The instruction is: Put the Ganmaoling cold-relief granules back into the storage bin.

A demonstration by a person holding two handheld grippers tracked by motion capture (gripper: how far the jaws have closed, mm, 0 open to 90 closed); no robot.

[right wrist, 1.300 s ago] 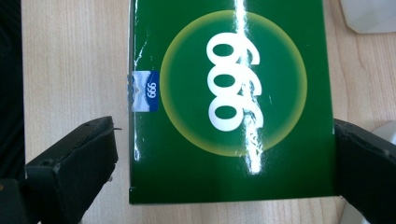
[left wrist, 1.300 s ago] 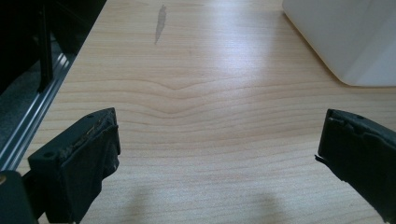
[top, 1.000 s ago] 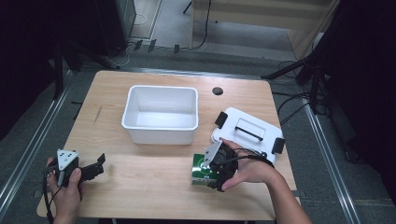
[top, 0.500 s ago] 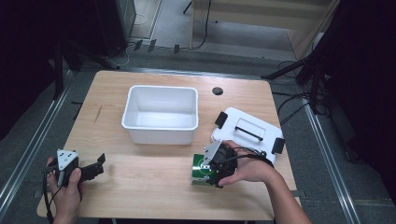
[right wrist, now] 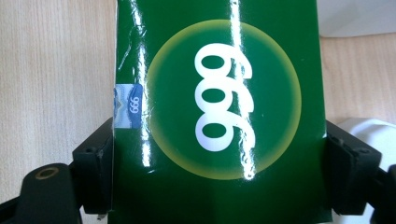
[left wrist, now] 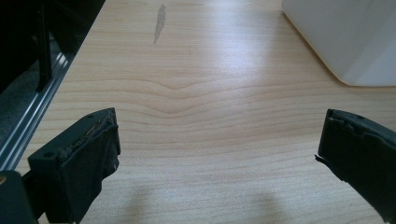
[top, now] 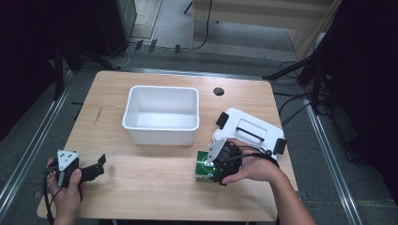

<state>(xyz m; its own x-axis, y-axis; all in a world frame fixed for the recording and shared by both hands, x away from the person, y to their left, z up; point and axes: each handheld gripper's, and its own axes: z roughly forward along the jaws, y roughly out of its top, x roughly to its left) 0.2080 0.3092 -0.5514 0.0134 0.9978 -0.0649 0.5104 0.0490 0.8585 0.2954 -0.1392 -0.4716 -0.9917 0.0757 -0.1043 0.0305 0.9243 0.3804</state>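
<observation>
Gripping the green box [right wrist: 217,112] squarely is the job here: it lies flat on the surface [top: 155,183] at about 5 o'clock from the white bin [top: 161,115], just beside the bin's front right corner and touching or nearly touching the white lid [top: 248,131] that lies at its 1 o'clock. The right gripper [top: 220,164] has come down over it, and its fingers [right wrist: 95,163] have just been closing; in the right gripper view they now flank the box's two long edges, pressed against the glossy wrapper on both sides. I judge the hold is made but shallow, so before lifting it would pay to keep the wrist level and raise straight up, since the slick film could let the box slip or twist. Clear the bin's rim fully before moving toward 11 o'clock, then lower the box inside rather than drop it. The left gripper [top: 82,171] rests well apart at 8 o'clock near the surface's front left edge, its fingers [left wrist: 88,154] spread wide with nothing between them.
</observation>
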